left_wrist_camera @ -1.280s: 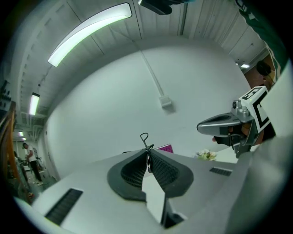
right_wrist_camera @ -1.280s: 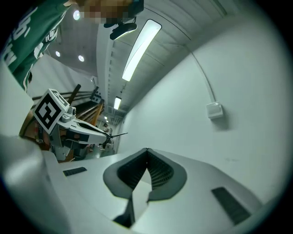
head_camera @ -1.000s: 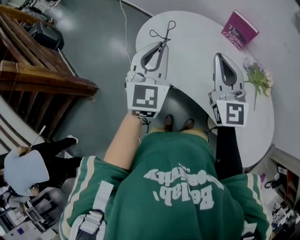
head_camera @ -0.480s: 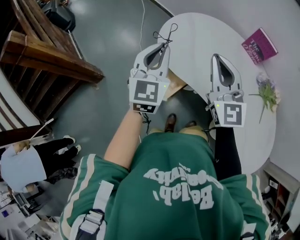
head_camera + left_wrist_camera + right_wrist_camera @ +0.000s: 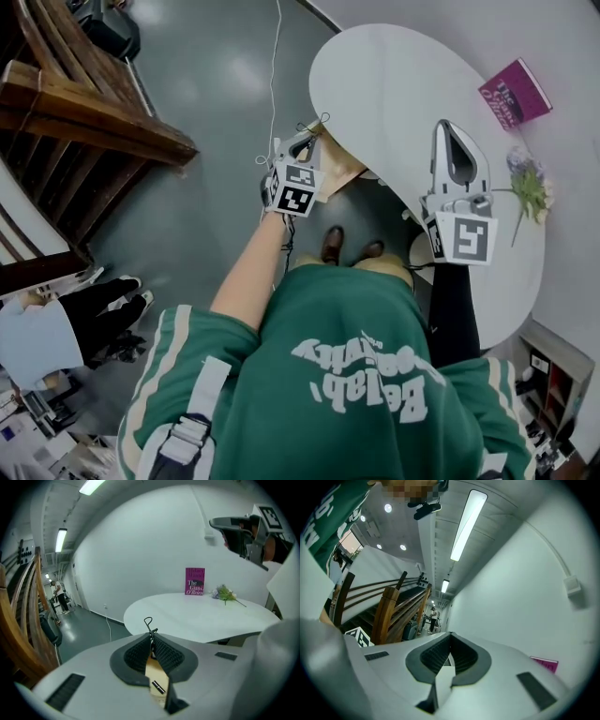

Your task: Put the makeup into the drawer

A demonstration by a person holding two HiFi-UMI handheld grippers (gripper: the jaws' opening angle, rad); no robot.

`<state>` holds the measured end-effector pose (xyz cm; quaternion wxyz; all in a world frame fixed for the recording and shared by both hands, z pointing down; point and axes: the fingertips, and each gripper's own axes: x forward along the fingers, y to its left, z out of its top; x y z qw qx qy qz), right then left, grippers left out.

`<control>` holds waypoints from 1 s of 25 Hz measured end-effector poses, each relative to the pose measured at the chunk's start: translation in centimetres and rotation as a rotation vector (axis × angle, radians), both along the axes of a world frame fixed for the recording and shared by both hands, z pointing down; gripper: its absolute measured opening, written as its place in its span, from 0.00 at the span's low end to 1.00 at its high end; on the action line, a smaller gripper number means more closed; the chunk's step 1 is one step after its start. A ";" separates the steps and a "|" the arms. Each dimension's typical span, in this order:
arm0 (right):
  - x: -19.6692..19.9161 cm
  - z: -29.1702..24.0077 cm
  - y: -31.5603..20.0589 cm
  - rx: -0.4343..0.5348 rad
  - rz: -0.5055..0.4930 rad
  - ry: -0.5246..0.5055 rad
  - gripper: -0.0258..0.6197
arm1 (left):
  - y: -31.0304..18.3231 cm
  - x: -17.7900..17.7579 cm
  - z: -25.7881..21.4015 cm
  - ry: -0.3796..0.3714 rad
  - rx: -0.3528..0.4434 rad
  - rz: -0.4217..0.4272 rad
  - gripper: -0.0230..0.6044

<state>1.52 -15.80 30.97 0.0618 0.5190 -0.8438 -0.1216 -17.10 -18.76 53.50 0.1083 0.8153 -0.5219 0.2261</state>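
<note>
My left gripper point(image 5: 307, 141) is shut on a thin black wire makeup tool with looped handles point(image 5: 149, 626), which sticks out past its tips. It hangs low beside the white table's near edge, over an open wooden drawer point(image 5: 345, 169). Through the gap below the jaws, the left gripper view shows the drawer's light wooden floor point(image 5: 154, 672) with a small black stick point(image 5: 158, 686) lying on it. My right gripper point(image 5: 456, 139) is held level above the table top, jaws together with nothing between them; it also shows in the left gripper view as the right gripper point(image 5: 234, 527) at upper right.
The rounded white table point(image 5: 403, 84) carries a pink book point(image 5: 510, 92) against the wall and a small flower sprig point(image 5: 527, 180). A wooden staircase point(image 5: 84, 122) stands at left. A white cable point(image 5: 272, 66) runs over the grey floor. A bystander point(image 5: 42, 333) is at lower left.
My left gripper has dropped from above the table down to the open drawer at the table's edge, still holding the wire tool. The right gripper has stayed over the table.
</note>
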 end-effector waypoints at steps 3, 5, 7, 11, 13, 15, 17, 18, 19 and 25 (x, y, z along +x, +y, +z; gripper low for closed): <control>0.0 0.2 0.1 -0.006 0.002 0.003 0.05 | 0.3 0.0 3.4 -0.021 -0.068 0.001 0.10; -0.1 0.3 0.1 -0.009 -0.001 0.004 0.05 | 0.4 0.1 5.3 -0.039 -0.112 0.011 0.10; -0.3 0.4 0.1 -0.012 -0.004 0.004 0.05 | 0.6 0.0 7.1 -0.059 -0.159 0.018 0.10; -0.7 0.5 0.2 -0.018 -0.008 0.005 0.05 | 1.2 -0.5 10.9 -0.095 -0.265 0.020 0.10; -0.8 0.6 0.2 -0.022 -0.009 0.007 0.05 | 1.4 -0.7 11.9 -0.100 -0.291 0.024 0.10; -0.8 0.8 0.1 -0.027 -0.005 0.009 0.05 | 1.5 -0.7 12.8 -0.104 -0.314 0.036 0.10; -0.8 1.0 0.1 -0.031 0.000 0.011 0.05 | 1.6 -0.8 13.6 -0.110 -0.336 0.044 0.10; -0.7 1.0 0.0 -0.033 0.003 0.012 0.05 | 1.7 -0.9 13.9 -0.113 -0.346 0.045 0.10; -0.7 1.1 0.0 -0.034 0.005 0.014 0.05 | 1.6 -1.1 14.2 -0.117 -0.353 0.046 0.10; -0.2 0.7 -0.4 -0.030 0.028 -0.005 0.05 | 1.3 -1.6 15.1 -0.174 -0.363 0.048 0.10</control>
